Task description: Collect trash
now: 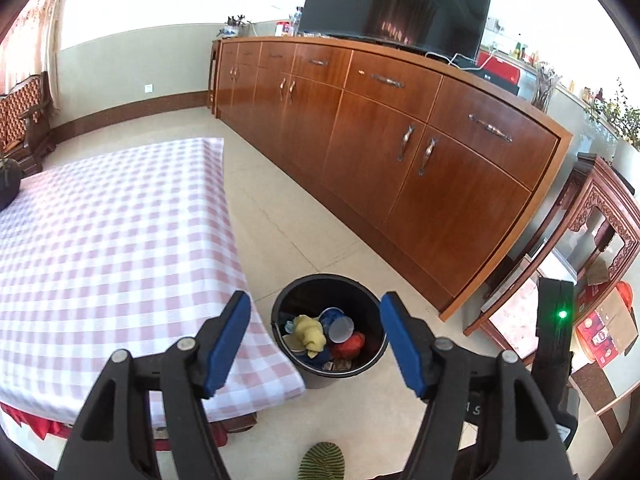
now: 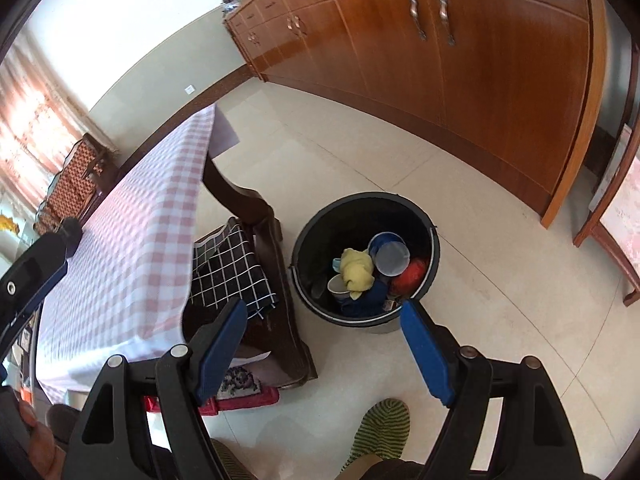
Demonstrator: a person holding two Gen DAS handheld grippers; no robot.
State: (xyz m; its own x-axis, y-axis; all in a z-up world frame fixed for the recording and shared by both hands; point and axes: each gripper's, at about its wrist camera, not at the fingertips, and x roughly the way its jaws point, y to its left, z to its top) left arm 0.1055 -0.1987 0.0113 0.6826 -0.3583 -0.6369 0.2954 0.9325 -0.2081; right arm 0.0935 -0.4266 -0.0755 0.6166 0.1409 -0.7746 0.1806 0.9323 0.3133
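Left wrist view: left gripper (image 1: 316, 344) held above the floor, blue pads (image 1: 226, 344) spread wide with nothing between them. Seen through the gap, a black bin (image 1: 296, 360) on the pale tiled floor (image 1: 280, 216), just beside the near right corner of the table. Inside the bin: a crumpled yellow cloth (image 1: 309, 334), a round blue lid or cup with a grey inside (image 1: 339, 327), something red (image 1: 352, 343), and darker scraps at the bottom, too small to name. Pink-and-white checked tablecloth (image 1: 112, 232) over the table, top bare apart from a dark object (image 1: 8, 188) at its far left edge, cut off by the frame. Long wooden sideboard (image 1: 400, 152) along the wall beyond the bin, with a dark television (image 1: 400, 0) on top. Carved wooden side table (image 1: 592, 216) at the right end of the sideboard.

Right wrist view: right gripper (image 2: 324, 354) likewise parted, jaws wide, empty, aimed down at the floor near the bin (image 2: 320, 248). Same contents visible: yellow cloth (image 2: 357, 270), blue and grey cup (image 2: 390, 258), red item (image 2: 412, 274), plus a small white cup (image 2: 338, 285) at the near side. Black grid-pattern cloth (image 2: 230, 272) hanging below the table's edge (image 2: 188, 208), next to a dark carved table leg (image 2: 256, 216). Striped green-and-yellow slipper (image 2: 384, 426) on the floor near the bottom edge. Part of the left gripper (image 2: 32, 276) at the left edge, over the tablecloth.
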